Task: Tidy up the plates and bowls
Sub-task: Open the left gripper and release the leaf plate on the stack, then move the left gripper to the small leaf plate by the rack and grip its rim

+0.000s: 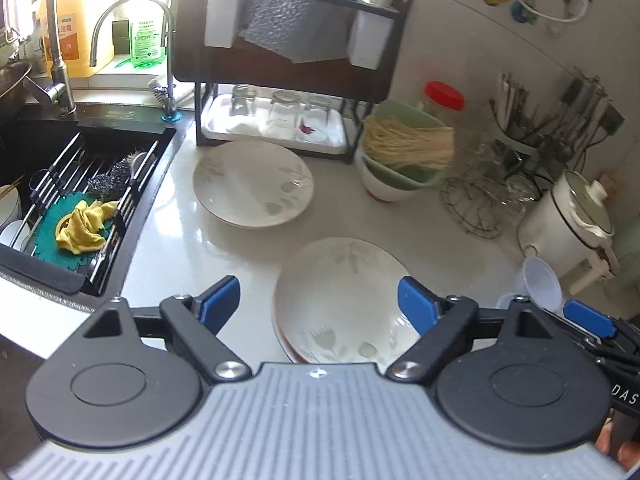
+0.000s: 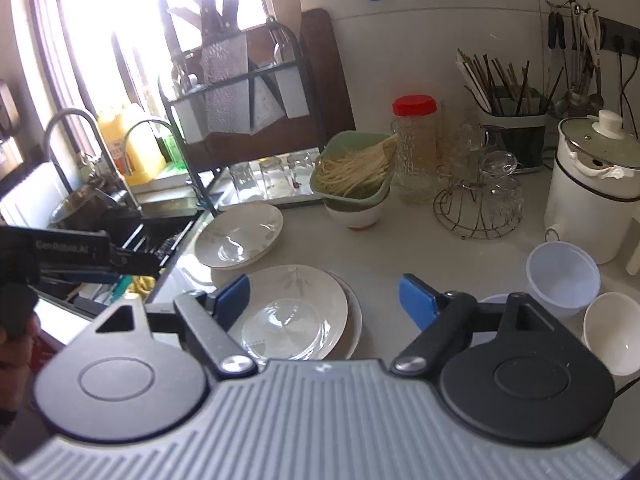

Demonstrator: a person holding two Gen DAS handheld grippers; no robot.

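Both grippers stand wide open and grip nothing. The left gripper (image 1: 319, 300) tilts steeply down over the near stack of plates (image 1: 344, 304) on the counter (image 1: 168, 248) — blue pads clear of the rim. The right gripper (image 2: 324, 300) angles down just right of it. A second plate (image 1: 253, 182) lies farther back, near the rack (image 1: 280, 80).

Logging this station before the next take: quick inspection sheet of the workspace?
Surface: pale counter, glossy.
Job's things: near plates stacked; far plate alone; plastic cup and white bowl at right.
Clutter: green basket of noodles, red-lidded jar, glass rack, kettle.
Grippers: left gripper and right gripper, jaws open, empty.
Cables: nothing seen.
Surroundings: sink, dish rack.
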